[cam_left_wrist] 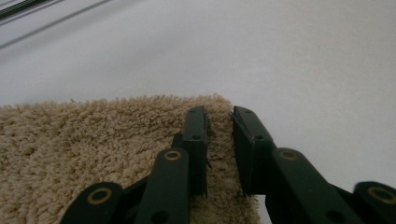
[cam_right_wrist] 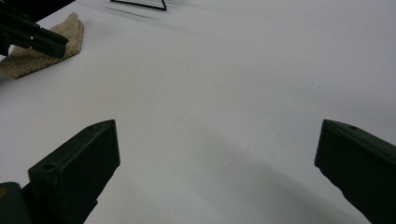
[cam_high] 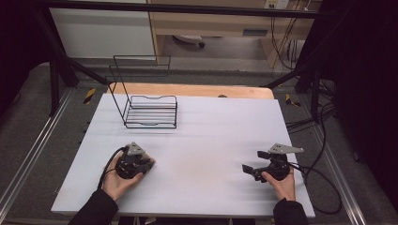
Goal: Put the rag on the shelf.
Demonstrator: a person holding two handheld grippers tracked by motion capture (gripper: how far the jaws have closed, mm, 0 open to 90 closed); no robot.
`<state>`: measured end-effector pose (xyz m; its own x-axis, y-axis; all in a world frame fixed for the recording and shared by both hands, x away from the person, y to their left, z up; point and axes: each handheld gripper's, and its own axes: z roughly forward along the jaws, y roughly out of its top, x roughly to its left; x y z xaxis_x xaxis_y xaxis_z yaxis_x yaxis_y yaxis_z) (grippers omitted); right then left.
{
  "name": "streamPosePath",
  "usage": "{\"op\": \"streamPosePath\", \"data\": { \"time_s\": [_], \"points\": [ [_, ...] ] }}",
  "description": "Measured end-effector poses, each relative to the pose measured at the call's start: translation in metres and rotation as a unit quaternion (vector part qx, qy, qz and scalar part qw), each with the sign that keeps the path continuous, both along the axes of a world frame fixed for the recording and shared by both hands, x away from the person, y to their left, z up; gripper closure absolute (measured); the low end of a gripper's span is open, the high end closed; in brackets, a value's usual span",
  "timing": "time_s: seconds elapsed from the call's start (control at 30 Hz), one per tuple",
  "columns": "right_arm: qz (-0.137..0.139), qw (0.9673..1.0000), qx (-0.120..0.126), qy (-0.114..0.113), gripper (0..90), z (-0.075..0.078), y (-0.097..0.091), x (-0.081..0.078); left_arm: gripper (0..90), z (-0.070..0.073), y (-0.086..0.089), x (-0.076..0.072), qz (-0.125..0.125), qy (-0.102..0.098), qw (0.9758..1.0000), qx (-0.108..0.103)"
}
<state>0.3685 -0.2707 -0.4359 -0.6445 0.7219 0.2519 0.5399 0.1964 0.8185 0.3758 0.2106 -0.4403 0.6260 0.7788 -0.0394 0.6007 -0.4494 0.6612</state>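
A beige towel is pinched at its edge on the white table.

A black wire rack is seen at the table's far left. The towel is laid at the table's near left, its corner edge clamped by the left hand-held gripper. The right hand-held gripper is held wide open above the table's near right, nothing between its jaws.

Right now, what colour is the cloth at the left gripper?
Tan, fluffy pile. The cloth shows best in the left gripper view, at the left gripper.
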Motion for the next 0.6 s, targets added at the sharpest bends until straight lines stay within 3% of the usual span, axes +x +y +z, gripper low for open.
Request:
{"op": "streamPosePath", "data": {
  "time_s": [0.2,0.37,0.6],
  "points": [
    [-0.001,1.0000,0.000,0.001,0.6,0.000,0.000,0.000,84.3,0.001,0.000,0.001,0.010,0.010,0.9999,-0.004],
    [-0.001,1.0000,0.001,0.002,0.6,0.000,0.000,0.000,86.9,0.003,0.006,0.003,0.019,0.022,0.9991,-0.033],
    [0.001,1.0000,0.002,0.003,0.7,0.000,0.001,0.000,87.2,0.019,0.006,-0.004,0.016,0.016,0.9976,-0.066]
  ]
}}
